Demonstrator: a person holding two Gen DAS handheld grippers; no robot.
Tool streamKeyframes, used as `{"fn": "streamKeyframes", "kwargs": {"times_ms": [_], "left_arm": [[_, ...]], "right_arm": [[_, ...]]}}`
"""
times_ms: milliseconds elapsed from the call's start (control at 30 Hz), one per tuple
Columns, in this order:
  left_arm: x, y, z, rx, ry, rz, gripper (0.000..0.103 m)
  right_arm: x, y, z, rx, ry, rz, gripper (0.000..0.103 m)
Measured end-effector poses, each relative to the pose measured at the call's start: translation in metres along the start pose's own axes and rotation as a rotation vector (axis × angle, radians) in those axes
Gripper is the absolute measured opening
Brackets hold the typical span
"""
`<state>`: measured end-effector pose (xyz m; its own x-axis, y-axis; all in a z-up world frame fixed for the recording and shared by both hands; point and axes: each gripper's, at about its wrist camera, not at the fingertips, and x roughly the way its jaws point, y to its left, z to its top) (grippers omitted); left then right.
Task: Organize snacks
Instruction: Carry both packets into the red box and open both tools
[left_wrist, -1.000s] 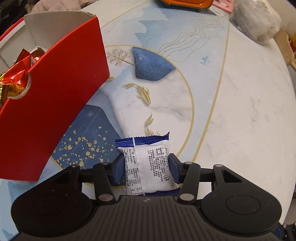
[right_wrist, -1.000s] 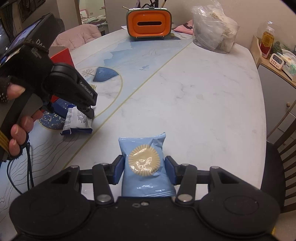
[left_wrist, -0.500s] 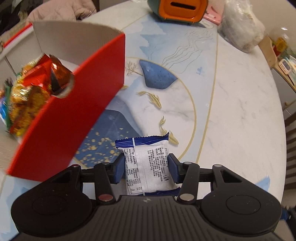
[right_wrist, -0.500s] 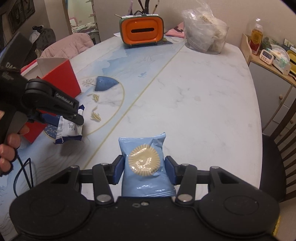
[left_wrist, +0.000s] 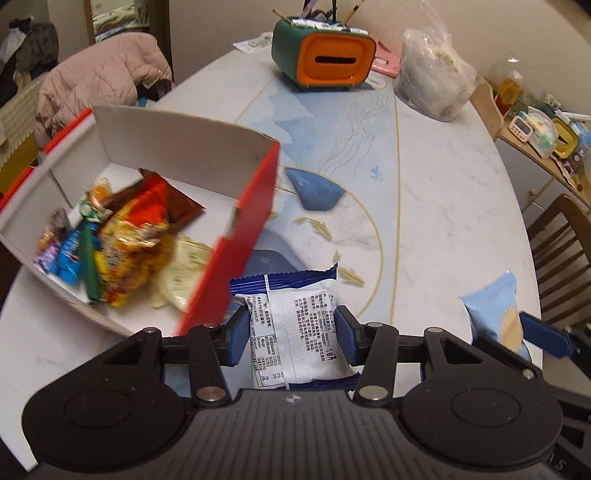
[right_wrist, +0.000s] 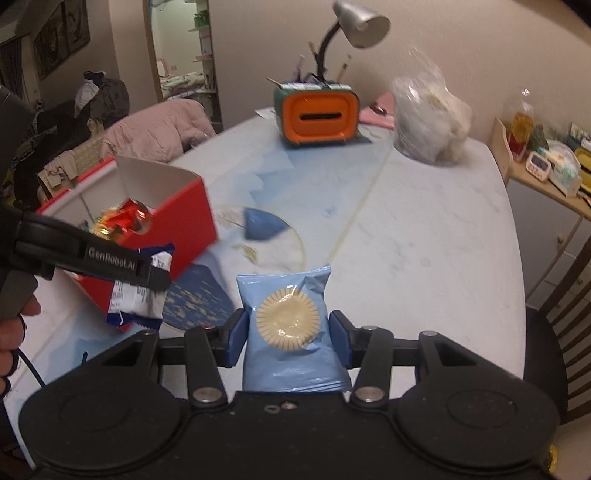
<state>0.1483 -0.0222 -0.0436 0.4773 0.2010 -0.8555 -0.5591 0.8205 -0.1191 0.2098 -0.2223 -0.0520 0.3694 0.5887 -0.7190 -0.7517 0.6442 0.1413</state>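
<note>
Your left gripper (left_wrist: 291, 334) is clamped on the white-and-navy foil snack packet (left_wrist: 295, 325), held up near the open red cardboard box (left_wrist: 236, 266) on the left. Your right gripper (right_wrist: 286, 338) grips the pale blue plastic biscuit pouch (right_wrist: 291, 332) above the marble-patterned table (right_wrist: 424, 240). The box holds a heap of wrapped snacks (left_wrist: 122, 236), blurred, possibly candy. Farther off stands an orange-fronted green tissue box (left_wrist: 323, 61).

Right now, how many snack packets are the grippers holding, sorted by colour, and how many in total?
White and dark blue packet, in the left gripper: 1
Light blue packet, in the right gripper: 1
Total: 2
</note>
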Motion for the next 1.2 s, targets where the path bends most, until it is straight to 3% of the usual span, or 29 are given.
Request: {"fn": "streamKeyframes", "kwargs": {"times_ms": [267,667,1200], "left_arm": [[-0.036,0.061,0.007,0.042,-0.053,-0.007,0.048],[-0.058,0.15,0.03,0.076,-0.103,-0.016,0.048],[-0.019,0.215,0.068,0.151,-0.067,0.0,0.048]], "right_arm": [[-0.005,0.067,0.026,-0.023,-0.038,0.014,0.046],[0.016,0.16,0.061,-0.062,-0.074,0.025,0.046],[0.067,0.209,0.082,-0.051,-0.047,-0.023,0.046]]}}
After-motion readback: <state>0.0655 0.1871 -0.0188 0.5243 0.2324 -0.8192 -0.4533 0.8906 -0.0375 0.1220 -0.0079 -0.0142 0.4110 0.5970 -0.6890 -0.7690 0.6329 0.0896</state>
